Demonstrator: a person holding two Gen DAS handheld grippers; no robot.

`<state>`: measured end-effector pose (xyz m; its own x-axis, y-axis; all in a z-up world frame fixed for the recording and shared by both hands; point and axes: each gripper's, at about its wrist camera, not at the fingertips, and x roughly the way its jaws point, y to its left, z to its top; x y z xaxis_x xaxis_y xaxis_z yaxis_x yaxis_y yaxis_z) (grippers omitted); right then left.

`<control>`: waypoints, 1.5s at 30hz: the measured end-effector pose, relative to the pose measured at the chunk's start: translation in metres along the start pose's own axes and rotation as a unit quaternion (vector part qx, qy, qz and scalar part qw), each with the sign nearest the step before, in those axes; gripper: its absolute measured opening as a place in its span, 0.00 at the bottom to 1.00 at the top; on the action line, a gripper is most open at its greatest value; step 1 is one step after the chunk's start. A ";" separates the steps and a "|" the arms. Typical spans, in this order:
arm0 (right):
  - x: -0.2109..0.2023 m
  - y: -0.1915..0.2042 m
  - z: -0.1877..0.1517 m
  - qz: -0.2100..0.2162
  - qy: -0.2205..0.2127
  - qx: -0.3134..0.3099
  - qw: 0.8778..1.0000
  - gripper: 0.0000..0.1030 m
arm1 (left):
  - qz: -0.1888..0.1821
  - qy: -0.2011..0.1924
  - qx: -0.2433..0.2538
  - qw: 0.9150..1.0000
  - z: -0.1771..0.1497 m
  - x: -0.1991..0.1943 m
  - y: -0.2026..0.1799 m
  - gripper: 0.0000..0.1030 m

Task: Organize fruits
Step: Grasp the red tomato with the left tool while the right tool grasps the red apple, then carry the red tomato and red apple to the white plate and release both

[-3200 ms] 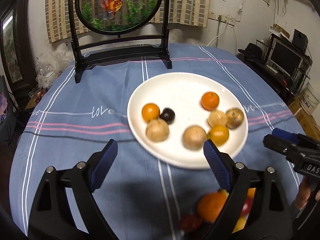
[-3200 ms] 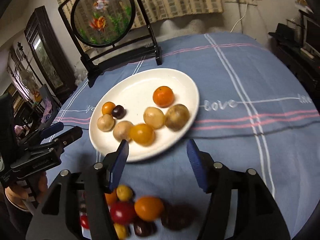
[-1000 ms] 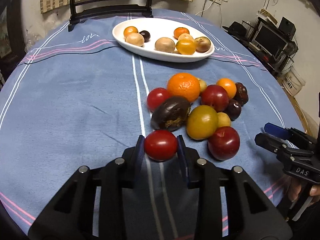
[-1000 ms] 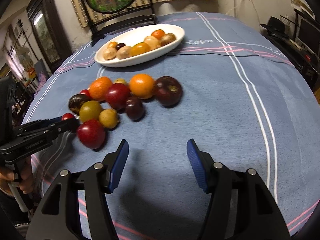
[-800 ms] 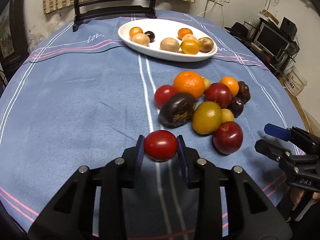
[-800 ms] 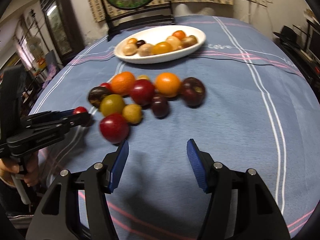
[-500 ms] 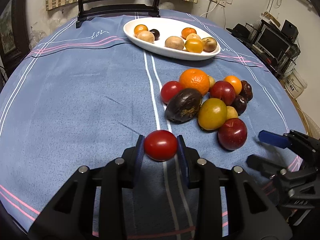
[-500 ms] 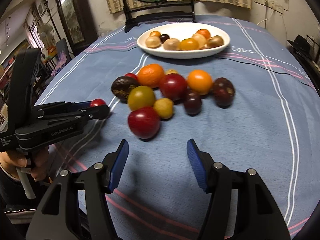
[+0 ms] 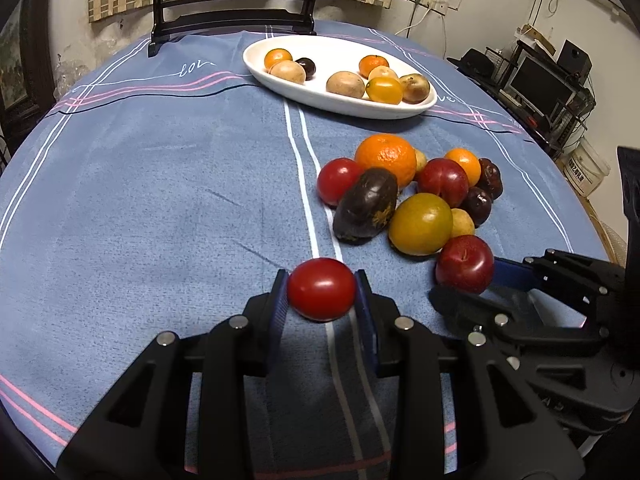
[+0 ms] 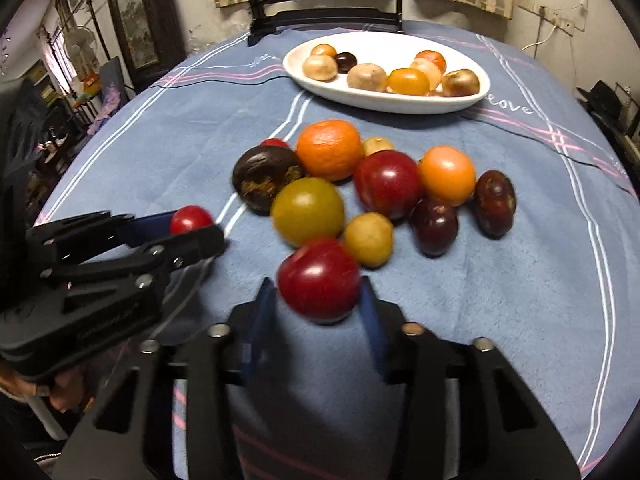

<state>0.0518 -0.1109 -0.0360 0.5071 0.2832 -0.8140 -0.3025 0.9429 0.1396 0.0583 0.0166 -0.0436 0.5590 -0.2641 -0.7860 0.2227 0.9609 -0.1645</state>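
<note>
Your left gripper is clamped on a small red tomato, both blue pads pressed to its sides, and it holds the fruit just above the blue striped tablecloth, a little in front of the loose pile. Your right gripper has its jaws closing around a red plum at the near edge of that pile; the plum sits between the pads, but the right wrist view is blurred there, so you cannot be sure the pads are pressing on it yet. In the left wrist view the same plum shows between the dark fingertips of your right gripper, resting on the cloth. Behind it the pile is bunched together: a yellow-green fruit touching a dark brown wrinkled fruit, a large orange, a red nectarine, a smaller orange fruit, two dark purple plums and, and a small yellow fruit just beside the plum you are reaching for. Farther back, well apart from the pile, the white oval plate carries several small tan, orange and dark fruits. A dark wooden stand rises at the far edge of the table.
</note>
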 end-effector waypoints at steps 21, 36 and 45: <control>-0.064 -0.064 0.007 -0.013 -0.079 0.035 0.996 0.39 | 0.016 -0.031 0.028 0.999 0.039 -0.023 0.000 0.32; -0.029 -0.085 0.142 -0.023 -0.131 0.011 0.991 0.38 | 0.033 -0.076 0.039 0.996 0.175 0.015 -0.008 0.32; 0.043 -0.090 0.189 -0.036 -0.095 0.017 0.995 0.38 | 0.068 -0.031 0.009 0.997 0.216 0.095 0.012 0.32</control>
<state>0.2534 -0.1505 0.0237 0.6708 0.2402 -0.7017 -0.2338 0.9663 0.1074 0.2864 -0.0143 0.0086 0.6329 -0.1365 -0.7621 0.1553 0.9867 -0.0478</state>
